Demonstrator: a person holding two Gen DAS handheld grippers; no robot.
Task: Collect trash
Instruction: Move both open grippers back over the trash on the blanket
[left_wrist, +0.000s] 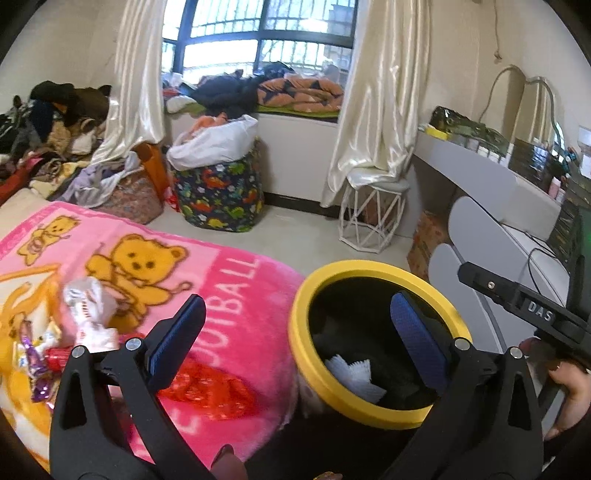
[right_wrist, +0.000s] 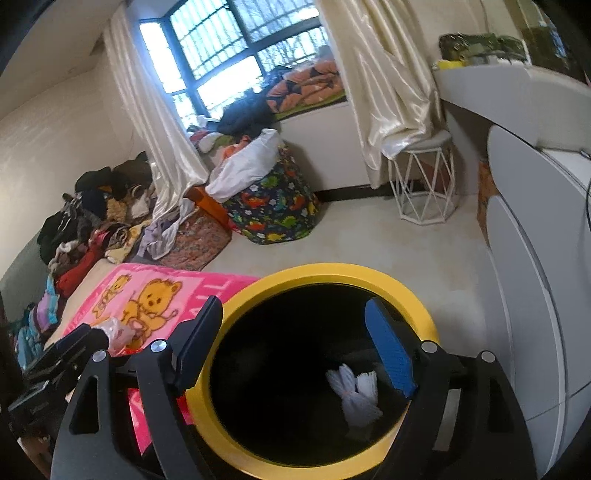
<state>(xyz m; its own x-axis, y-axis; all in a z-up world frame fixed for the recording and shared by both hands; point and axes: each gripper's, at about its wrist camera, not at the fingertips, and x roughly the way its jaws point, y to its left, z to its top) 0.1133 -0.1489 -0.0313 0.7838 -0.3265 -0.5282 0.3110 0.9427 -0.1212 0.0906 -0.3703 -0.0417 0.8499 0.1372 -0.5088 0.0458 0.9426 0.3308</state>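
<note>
Both tools, left (left_wrist: 295, 332) and right (right_wrist: 299, 347), gape empty; wrappers (left_wrist: 88, 306) at the bed's (left_wrist: 229, 280) edge look light, crinkly: pinch a bunched fold.

Barred window (left_wrist: 258, 37), cream curtains (left_wrist: 380, 99), pale floor (left_wrist: 295, 236)

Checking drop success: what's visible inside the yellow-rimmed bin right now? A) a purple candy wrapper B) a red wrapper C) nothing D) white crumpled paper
D: white crumpled paper lies inside the bin, seen in both wrist views, while the red wrapper and the purple candy wrapper are on the pink blanket.
</note>
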